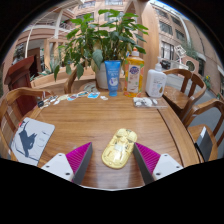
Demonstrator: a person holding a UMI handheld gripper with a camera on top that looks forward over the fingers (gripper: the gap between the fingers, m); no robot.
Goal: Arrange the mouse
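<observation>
On the table (pixel 100 125), the yellow mouse (pixel 119 148) lay between the spread fingers (pixel 75 160) of the gripper (pixel 113 160), gaps either side, nothing pinched, probably lined up for a grasp, with bottles (pixel 134 72) and plant (pixel 100 40) well beyond the mouse.

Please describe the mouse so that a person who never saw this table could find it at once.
Start from the round wooden table, with a plant, bottles and small things at its far side. On its near part, the yellow mouse lies between the fingers of the open gripper, a gap at each side. It is the only pale yellow rounded thing there.
</observation>
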